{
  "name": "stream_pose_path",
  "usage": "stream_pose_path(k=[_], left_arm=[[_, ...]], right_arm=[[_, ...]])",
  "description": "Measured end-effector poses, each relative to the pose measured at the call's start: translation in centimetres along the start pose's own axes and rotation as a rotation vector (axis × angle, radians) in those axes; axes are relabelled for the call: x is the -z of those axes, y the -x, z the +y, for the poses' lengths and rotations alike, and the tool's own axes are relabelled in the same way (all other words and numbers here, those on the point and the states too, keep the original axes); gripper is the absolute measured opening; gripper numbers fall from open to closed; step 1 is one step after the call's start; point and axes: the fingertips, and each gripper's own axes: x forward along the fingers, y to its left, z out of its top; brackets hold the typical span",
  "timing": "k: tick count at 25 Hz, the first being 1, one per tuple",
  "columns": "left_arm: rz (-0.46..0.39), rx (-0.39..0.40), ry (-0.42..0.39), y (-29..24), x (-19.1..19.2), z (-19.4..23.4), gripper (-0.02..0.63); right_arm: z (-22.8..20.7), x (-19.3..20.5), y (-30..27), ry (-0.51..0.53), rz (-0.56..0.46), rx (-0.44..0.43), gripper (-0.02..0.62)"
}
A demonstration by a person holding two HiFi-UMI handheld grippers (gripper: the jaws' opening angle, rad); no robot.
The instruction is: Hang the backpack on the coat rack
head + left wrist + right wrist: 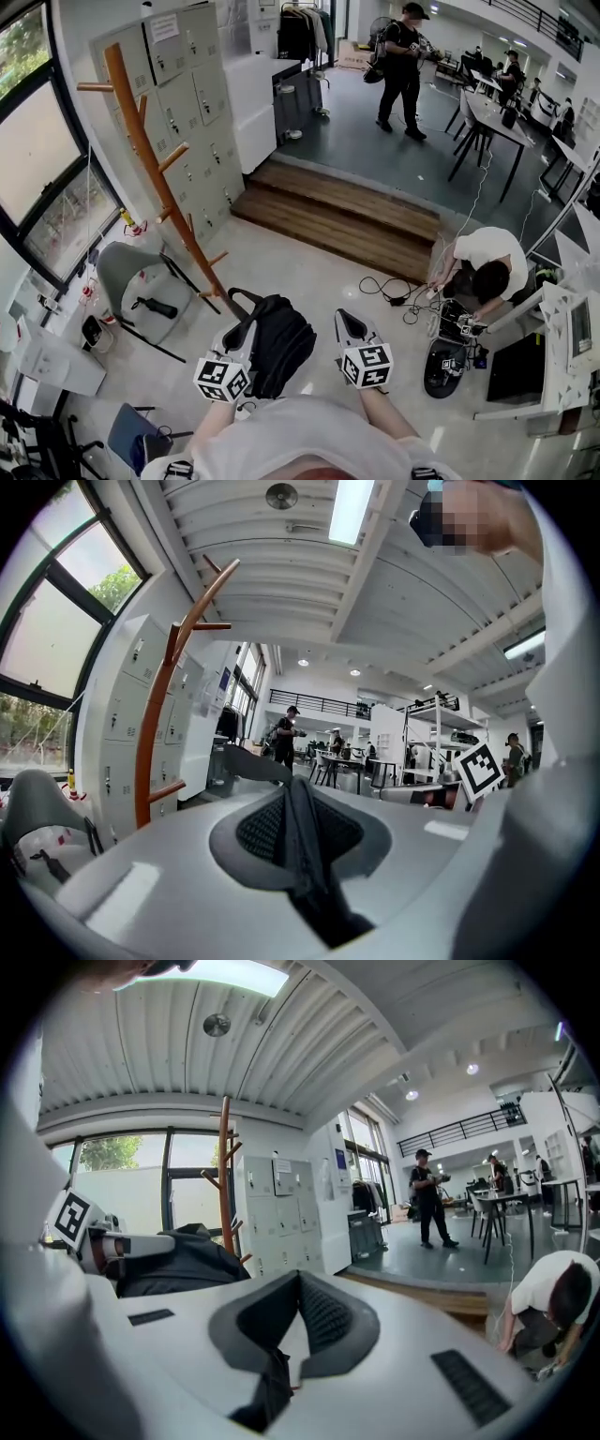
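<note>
left hand-held gripper (292,787) is clamped on a black strap (306,855) that runs straight through its jaws, pointing level. the strap belongs to the backpack (279,342), which hangs at the gripper's right side. right hand-held gripper (300,1277) has its tips drawn together with a dark strip (273,1387) of fabric caught low between the jaws; we cannot tell if that strip is part of the backpack. in the head view the backpack sits between the two hand-held grippers, touching the left one and a little apart from the right one. it is black, with its top loop up, close to the lower trunk of the coat rack (155,164) and not yet on any peg. the rack is wooden, tilted in the head view, standing on the pale floor (309,272) in front of grey lockers (187,103). a grey chair (131,272) is left of the rack's foot. a wooden step (347,220) lies beyond. one person (487,267) crouches at right over cables, another (401,61) stands far back.
</note>
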Motion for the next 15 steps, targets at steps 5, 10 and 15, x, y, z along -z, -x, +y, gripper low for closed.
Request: stream_pose_path(k=[5, 10, 15], left_arm=[[0.015, 0.058, 0.001, -0.9, -0.8, 1.2, 0.049], [0.024, 0.095, -0.017, -2.4, -3.6, 2.2, 0.049], [0.019, 0.118, -0.026, -4.1, -7.2, 3.2, 0.049]], right_arm=[[0.6, 0.6, -0.8, -0.044, 0.007, 0.036, 0.008], [0.8, 1.1, -0.7, -0.057, 0.011, 0.056, 0.008], [0.8, 1.1, -0.5, -0.062, 0.008, 0.072, 0.008]])
